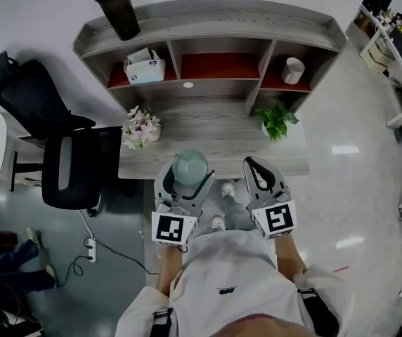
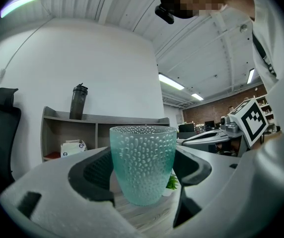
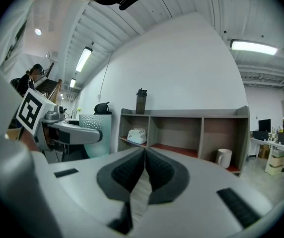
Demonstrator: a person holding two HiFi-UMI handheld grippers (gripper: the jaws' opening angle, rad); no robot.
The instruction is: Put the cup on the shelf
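A pale green dimpled glass cup (image 2: 143, 163) stands upright between the jaws of my left gripper (image 2: 144, 175), which is shut on it. From the head view the cup (image 1: 189, 167) and left gripper (image 1: 185, 177) hang over the desk's front edge. The right gripper (image 1: 256, 170) sits beside it, shut with nothing held; its pads (image 3: 145, 175) meet in the right gripper view. The grey wooden shelf (image 1: 215, 46) rises at the back of the desk, with three compartments. The shelf (image 3: 186, 120) also shows ahead of the right gripper, and the cup (image 3: 95, 135) at its left.
A tissue box (image 1: 145, 67) fills the left compartment, a white mug (image 1: 293, 70) the right one. A dark shaker bottle (image 1: 118, 7) stands on the shelf top. A flower pot (image 1: 141, 128) and a green plant (image 1: 276, 120) sit on the desk (image 1: 208, 142). A black office chair (image 1: 53, 142) is at left.
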